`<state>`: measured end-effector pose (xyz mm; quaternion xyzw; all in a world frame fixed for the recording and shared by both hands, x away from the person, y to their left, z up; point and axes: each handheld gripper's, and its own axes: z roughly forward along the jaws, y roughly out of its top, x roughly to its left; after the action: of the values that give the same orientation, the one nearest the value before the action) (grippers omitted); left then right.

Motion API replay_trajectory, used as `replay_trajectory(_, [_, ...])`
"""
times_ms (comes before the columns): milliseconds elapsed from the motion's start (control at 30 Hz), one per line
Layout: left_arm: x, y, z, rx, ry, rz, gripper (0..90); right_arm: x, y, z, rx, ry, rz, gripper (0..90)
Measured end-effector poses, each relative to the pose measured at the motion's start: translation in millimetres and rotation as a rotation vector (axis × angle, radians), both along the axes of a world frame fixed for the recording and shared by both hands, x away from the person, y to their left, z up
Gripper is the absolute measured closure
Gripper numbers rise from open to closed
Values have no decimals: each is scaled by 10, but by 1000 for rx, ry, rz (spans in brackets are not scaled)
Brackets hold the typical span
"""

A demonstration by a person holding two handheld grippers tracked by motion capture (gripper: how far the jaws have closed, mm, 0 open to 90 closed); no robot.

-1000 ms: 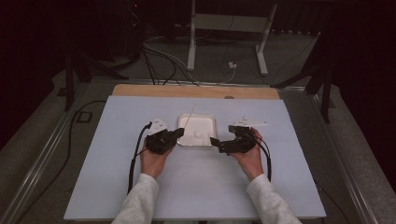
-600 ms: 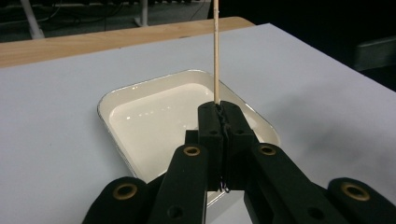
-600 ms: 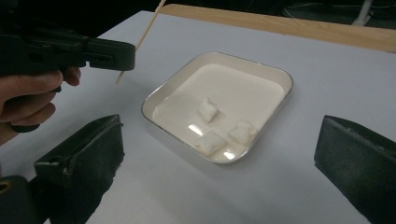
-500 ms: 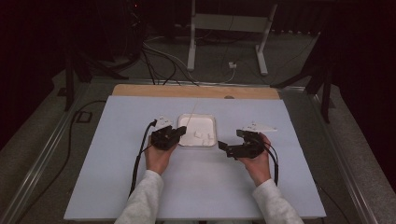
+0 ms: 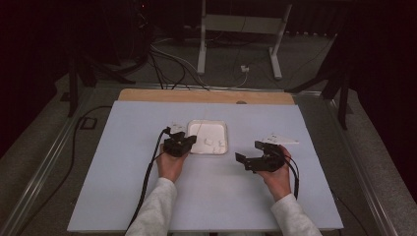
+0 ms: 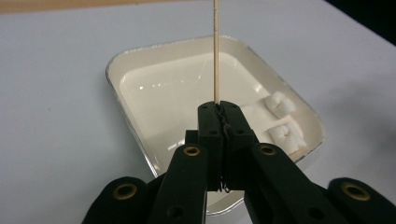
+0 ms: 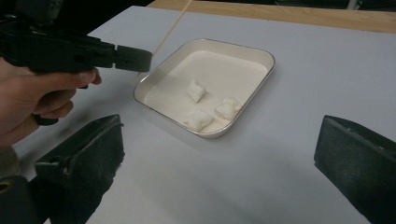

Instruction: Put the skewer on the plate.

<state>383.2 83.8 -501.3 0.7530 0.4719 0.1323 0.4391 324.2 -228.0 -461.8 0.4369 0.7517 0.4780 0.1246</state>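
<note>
The left gripper [image 6: 218, 108] has its jaws pressed fully together on a thin wooden skewer [image 6: 215, 51], which rises straight up from the tips over the near part of the white tray [image 6: 112, 70]. In the high view that gripper [image 5: 189, 141] sits at the tray's left edge, tips just over the rim. The right gripper [image 5: 247, 151] rests well to the right of the tray [image 5: 196, 123], jaws spread wide and holding nothing; in its own view the two black pads frame bare table, with the tray [image 7: 267, 70] ahead between them.

Three marshmallows [image 7: 196, 90] lie in the tray, bunched toward one corner and close together, two of them near touching. The work looks like spearing them onto the skewer, and none is on it yet.

Here is where it could slip. The skewer is pinched only at its lower end, so any sideways push from a marshmallow may swing it in the jaws or twist it out of line. The marshmallows are soft and light; a wide-open gripper coming down on that tight cluster may catch two at once or shove them against the tray wall. Squeeze too hard and one flattens, making it hard to pierce cleanly. The light tray itself may skid on the smooth table [image 5: 147, 196] if either gripper nudges its rim.
</note>
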Motion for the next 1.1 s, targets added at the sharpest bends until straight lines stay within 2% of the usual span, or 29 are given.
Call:
replay_trajectory(200, [34, -36, -70, 27, 38, 30, 892, 2, -13, -11, 20, 6, 0, 15])
replay_trajectory(333, [41, -63, -100, 46, 42, 38, 891, -3, -10, -10, 20, 7, 3, 15])
replay_trajectory(700, [63, -78, -149, 39, 91, 58, 874, 2, 16, -26, 25, 13, 9, 16])
replay_trajectory(733, [63, -82, -154, 33, 93, 54, 843, 4, 16, -30, 24, 14, 9, 16])
replay_trajectory(800, [58, -91, -156, 21, 93, 45, 722, 5, 15, -37, 22, 17, 10, 16])
replay_trajectory(867, [44, -94, -143, -3, 74, 37, 612, 2, 12, -36, 22, 16, 10, 16])
replay_trajectory(967, [39, -71, -103, -44, 67, 43, 455, 1, -1, -33, 25, 15, 8, 15])
replay_trajectory(1100, [6, -21, -19, -53, 17, 53, 271, -5, -12, -29, 25, 14, 10, 15])
